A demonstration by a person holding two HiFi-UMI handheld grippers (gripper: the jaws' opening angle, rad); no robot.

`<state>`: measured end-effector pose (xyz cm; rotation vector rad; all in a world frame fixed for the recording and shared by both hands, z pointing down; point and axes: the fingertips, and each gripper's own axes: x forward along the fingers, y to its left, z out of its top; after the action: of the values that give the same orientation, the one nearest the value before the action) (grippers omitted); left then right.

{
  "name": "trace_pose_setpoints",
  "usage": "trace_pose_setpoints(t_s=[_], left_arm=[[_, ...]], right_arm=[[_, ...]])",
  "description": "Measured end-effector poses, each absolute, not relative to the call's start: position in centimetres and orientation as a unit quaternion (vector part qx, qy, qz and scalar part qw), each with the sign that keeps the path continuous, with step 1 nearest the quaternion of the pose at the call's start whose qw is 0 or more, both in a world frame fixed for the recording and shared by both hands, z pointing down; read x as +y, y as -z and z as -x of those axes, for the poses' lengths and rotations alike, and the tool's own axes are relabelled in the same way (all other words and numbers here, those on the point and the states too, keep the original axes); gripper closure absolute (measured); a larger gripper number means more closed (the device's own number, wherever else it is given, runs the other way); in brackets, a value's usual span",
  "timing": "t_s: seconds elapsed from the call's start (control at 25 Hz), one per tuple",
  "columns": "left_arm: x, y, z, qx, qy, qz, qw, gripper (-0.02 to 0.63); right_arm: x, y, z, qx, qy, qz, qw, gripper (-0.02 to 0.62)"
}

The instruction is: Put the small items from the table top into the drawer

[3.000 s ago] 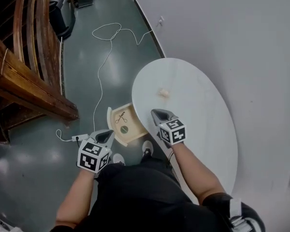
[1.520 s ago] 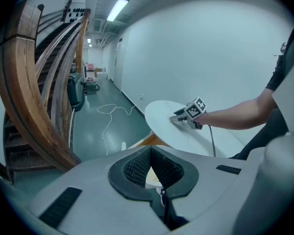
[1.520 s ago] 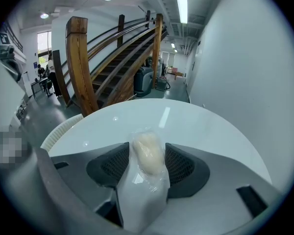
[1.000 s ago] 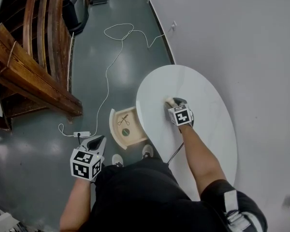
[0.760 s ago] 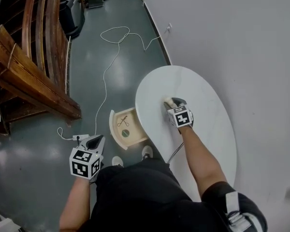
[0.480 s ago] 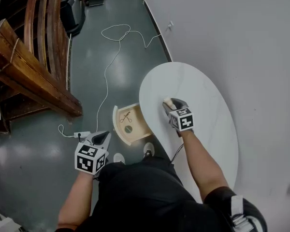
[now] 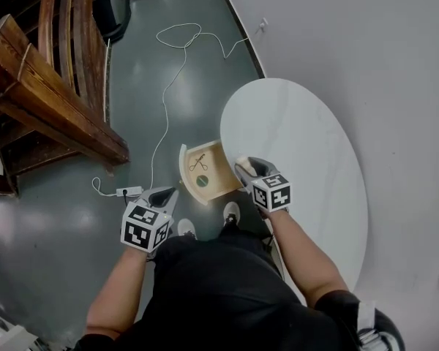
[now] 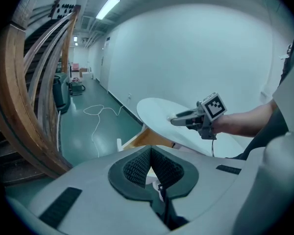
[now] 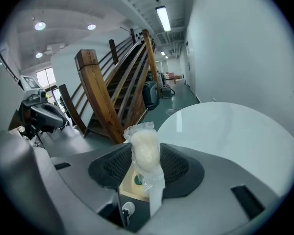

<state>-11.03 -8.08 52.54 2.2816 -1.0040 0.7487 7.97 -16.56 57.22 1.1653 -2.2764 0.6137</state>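
The wooden drawer [image 7: 218, 183] stands pulled out from the left edge of the white oval table [image 7: 314, 152]. Small scissors [image 7: 198, 163] and a round green item [image 7: 202, 180] lie in it. My right gripper [image 7: 243, 167] hovers at the drawer's right side by the table edge. It is shut on a cream lump in a clear wrapper [image 9: 144, 148], which stands up between the pads; the drawer [image 9: 131, 184] shows below them. My left gripper [image 7: 165, 194] hangs over the floor left of the drawer, its pads [image 8: 137, 165] meeting with nothing between them. The left gripper view shows the right gripper [image 8: 179, 119] over the table [image 8: 154, 111].
A wooden stair stringer [image 7: 51, 93] runs along the left. A white cable [image 7: 172, 64] trails over the green floor to a power strip [image 7: 128, 192]. A white wall curves behind the table. The person's shoes [image 7: 230, 212] stand just below the drawer.
The right gripper has carried the wrapped lump off the middle of the table, back and left to the drawer's edge. The left gripper has hardly shifted.
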Motion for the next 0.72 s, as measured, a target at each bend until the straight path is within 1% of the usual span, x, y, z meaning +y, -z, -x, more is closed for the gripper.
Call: trace_pose_setpoints(t_s=[0.16, 0.32, 0.72], left_arm=[[-7.7, -52.7, 11.3, -0.368, -0.280, -0.846, 0.266, 0.592], [-7.4, -53.1, 11.8, -0.369, -0.283, -0.843, 0.270, 0.592], [-6.7, -53.8, 13.2, -0.389, -0.285, -0.828, 0.288, 0.592]], right_arm=[[-14.2, -58.8, -5.4, -0.841, -0.253, -0.408, 0.251, 0.416], [-12.4, -60.9, -2.7, -0.844, -0.271, -0.379, 0.265, 0.416], [-11.0, -67.8, 1.8, -0.841, -0.266, -0.318, 0.348, 0.416]])
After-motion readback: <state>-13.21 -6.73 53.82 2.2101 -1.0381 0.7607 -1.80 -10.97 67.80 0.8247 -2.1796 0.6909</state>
